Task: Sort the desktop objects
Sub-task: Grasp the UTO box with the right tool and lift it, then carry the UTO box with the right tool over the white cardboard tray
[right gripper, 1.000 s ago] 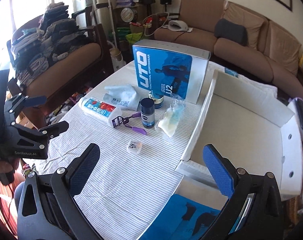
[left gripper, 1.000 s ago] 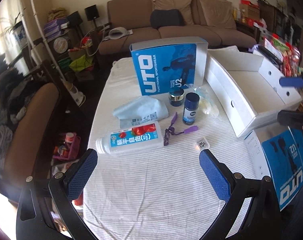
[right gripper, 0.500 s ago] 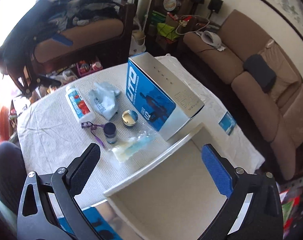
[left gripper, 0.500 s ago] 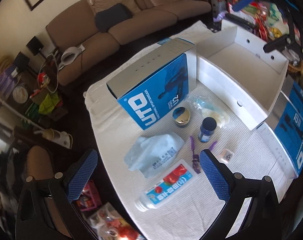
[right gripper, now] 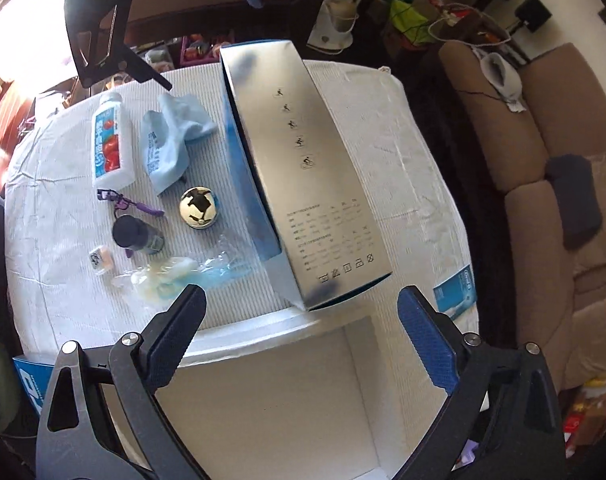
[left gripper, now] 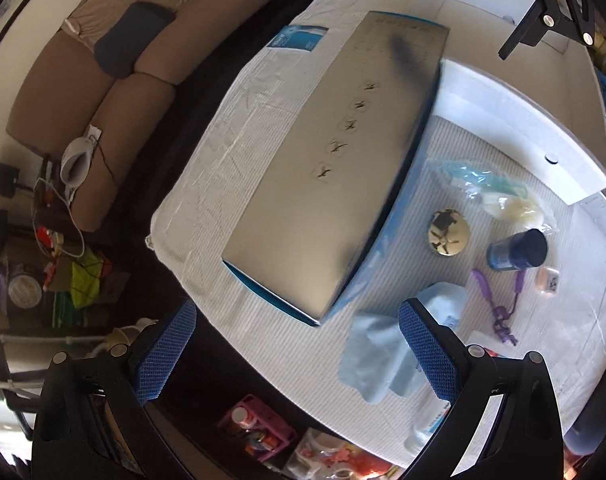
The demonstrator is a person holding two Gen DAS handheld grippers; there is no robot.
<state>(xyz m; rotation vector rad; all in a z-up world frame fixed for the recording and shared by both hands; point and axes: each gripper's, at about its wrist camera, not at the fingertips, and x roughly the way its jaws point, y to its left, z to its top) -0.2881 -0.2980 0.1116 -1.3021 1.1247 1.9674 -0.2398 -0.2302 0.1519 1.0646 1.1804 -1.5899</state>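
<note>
A large silver and blue UTO box (left gripper: 335, 168) (right gripper: 299, 184) stands on the white table. Both grippers look down on it from above. My left gripper (left gripper: 299, 356) is open and empty over the box's near end. My right gripper (right gripper: 301, 344) is open and empty over the box's other end and the open white box (right gripper: 271, 392). Beside the UTO box lie a light blue cloth (right gripper: 171, 140), a bottle with a tomato label (right gripper: 111, 144), a purple eyelash curler (right gripper: 127, 204), a dark-capped jar (right gripper: 137, 234), a gold-lidded tin (right gripper: 199, 208), a plastic bag (right gripper: 183, 276) and a small pale case (right gripper: 103, 260).
The white table cloth (right gripper: 403, 184) ends at rounded edges. A brown sofa (right gripper: 551, 168) stands beyond the table. A blue leaflet (right gripper: 455, 292) lies near the table edge. A chair and cluttered shelves (left gripper: 43, 272) stand off the table's side.
Both grippers have risen and tilted from a low forward view to looking straight down over the UTO box. The objects on the table have not moved.
</note>
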